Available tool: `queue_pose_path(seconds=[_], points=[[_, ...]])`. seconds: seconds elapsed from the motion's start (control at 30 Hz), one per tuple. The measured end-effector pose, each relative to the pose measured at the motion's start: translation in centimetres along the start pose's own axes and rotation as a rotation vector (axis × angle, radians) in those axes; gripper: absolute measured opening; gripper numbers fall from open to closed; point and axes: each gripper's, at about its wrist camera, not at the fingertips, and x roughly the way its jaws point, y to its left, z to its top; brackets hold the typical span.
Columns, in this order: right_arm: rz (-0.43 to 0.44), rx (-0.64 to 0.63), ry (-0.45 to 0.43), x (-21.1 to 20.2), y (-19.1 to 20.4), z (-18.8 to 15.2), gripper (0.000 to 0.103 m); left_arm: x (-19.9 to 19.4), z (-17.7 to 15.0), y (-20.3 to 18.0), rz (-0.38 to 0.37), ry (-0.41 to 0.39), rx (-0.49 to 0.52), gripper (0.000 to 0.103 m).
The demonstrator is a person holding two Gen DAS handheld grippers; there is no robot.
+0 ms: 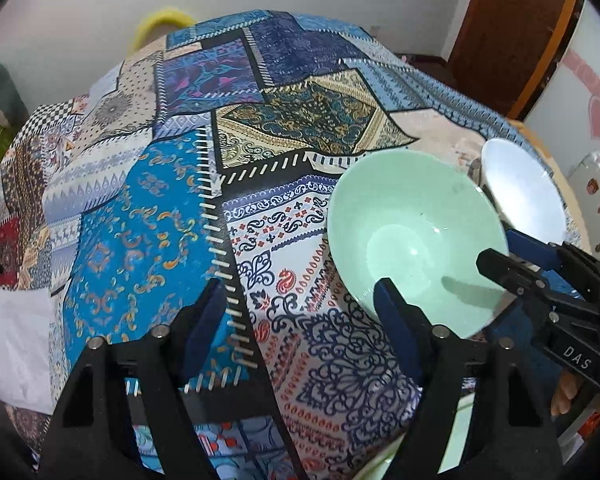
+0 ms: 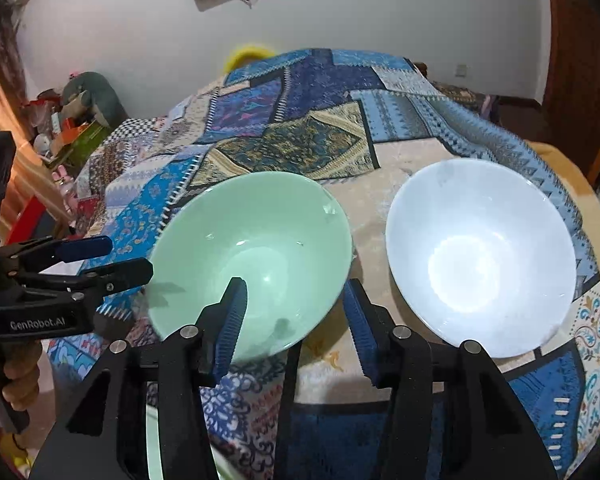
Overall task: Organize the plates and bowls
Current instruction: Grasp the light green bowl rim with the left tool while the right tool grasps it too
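We have the right gripper (image 2: 296, 316) straddling the near rim of the green bowl (image 2: 252, 256), fingers apart, not pinching yet; the left gripper (image 1: 300, 320), open and empty (further off), flanks it. The white bowl (image 2: 480, 256) sits just right.

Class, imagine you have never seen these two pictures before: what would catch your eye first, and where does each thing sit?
First, the patchwork tablecloth in blues and golds that covers the whole table. Next, two empty bowls side by side near its front edge: a mint green bowl and, to its right, a white bowl. The right gripper straddles the green bowl's near rim, one finger inside and one outside.
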Motion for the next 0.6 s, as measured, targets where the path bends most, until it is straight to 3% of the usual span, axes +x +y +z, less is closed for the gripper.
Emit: queue_pose_path(seconds=[0.13, 0.33, 0.6], points=[[0.045, 0.076, 0.063, 1.6, -1.0, 0.3, 0.042, 1.5, 0.5, -0.1, -0.011, 0.037, 0.005, 0.068], [0.046, 0.067, 0.093, 2.5, -0.8, 0.4, 0.036, 2.6, 0.9, -0.8, 0.014, 0.037, 0.029, 0.058], [0.031, 0.047, 0.102, 2.8, -0.7, 0.8, 0.031, 4.3, 1.5, -1.7, -0.005, 0.067, 0.023, 0.028]])
